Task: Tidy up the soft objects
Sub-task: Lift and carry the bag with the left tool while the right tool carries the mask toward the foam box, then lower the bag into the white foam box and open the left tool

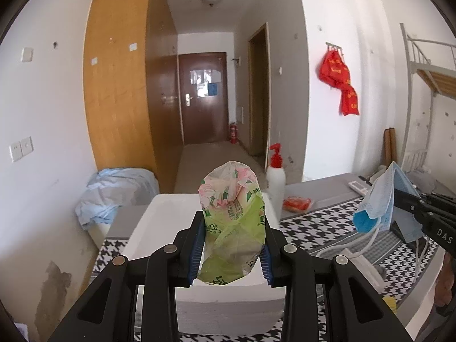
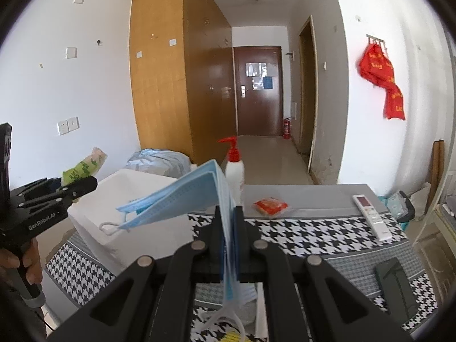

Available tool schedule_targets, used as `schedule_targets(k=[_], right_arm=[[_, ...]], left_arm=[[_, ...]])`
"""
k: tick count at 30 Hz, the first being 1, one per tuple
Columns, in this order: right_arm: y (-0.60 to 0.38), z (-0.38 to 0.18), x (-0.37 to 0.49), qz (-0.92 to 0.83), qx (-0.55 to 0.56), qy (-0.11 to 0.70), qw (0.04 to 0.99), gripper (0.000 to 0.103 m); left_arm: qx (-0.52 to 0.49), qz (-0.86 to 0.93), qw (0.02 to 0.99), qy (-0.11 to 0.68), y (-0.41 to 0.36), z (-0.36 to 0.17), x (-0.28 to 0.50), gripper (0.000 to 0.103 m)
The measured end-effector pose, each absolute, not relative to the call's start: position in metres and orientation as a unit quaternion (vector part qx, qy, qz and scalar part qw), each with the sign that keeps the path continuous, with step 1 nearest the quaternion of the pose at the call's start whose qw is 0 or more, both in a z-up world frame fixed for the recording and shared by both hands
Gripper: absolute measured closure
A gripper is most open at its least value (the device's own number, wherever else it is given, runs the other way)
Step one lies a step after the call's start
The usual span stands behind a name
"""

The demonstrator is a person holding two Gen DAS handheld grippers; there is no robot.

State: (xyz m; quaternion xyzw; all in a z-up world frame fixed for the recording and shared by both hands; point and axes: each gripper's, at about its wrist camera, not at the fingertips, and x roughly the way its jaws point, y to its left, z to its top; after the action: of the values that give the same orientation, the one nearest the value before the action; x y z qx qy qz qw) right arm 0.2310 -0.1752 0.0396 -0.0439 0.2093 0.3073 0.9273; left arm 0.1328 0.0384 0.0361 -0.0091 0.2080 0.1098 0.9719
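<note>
The left tongs [image 1: 232, 245] are clamped on a tissue pack [image 1: 233, 222], its green and pink flowered wrapper squeezed between the blue pads. The pack stands nearly upright in the grip, its long axis running from the pads up and away, crumpled end uppermost. Straight ahead of and below these tongs sits a white foam box [image 1: 159, 222] on a table with a black-and-white checked cloth [image 1: 319, 222].

The right tongs [image 2: 230, 228] are pinched almost fully together on a bundle of blue face masks [image 2: 182, 196]. The masks fold over the tips: one part fans out to the left toward the box, long axis roughly level, while the other part hangs down between the fingers with white ear loops dangling.

Just beyond the right tongs stands a white pump bottle with a red top [image 2: 235, 168], close behind the masks. To the right of it lies a small red packet [image 2: 270, 205], farther right a white remote [image 2: 372, 216], and nearer, a dark flat thing, perhaps a phone [image 2: 396, 287]. Behind the box lies a heap of pale blue cloth [image 1: 116, 191].
</note>
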Motion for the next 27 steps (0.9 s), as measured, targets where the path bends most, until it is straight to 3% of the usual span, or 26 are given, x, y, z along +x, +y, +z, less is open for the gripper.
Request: schedule_targets(k=[23,27], right_arm=[[-0.139,0.043,0.234,0.324,-0.054,0.221,0.918,0.096],[-0.137,0.043,0.235,0.32,-0.056,0.222,0.919,0.096]], left_arm=[[-0.031,0.118,0.96,0.252,0.079,0.02,0.161,0.066],[-0.034,0.107,0.957,0.267,0.082,0.016,0.167,0.053]])
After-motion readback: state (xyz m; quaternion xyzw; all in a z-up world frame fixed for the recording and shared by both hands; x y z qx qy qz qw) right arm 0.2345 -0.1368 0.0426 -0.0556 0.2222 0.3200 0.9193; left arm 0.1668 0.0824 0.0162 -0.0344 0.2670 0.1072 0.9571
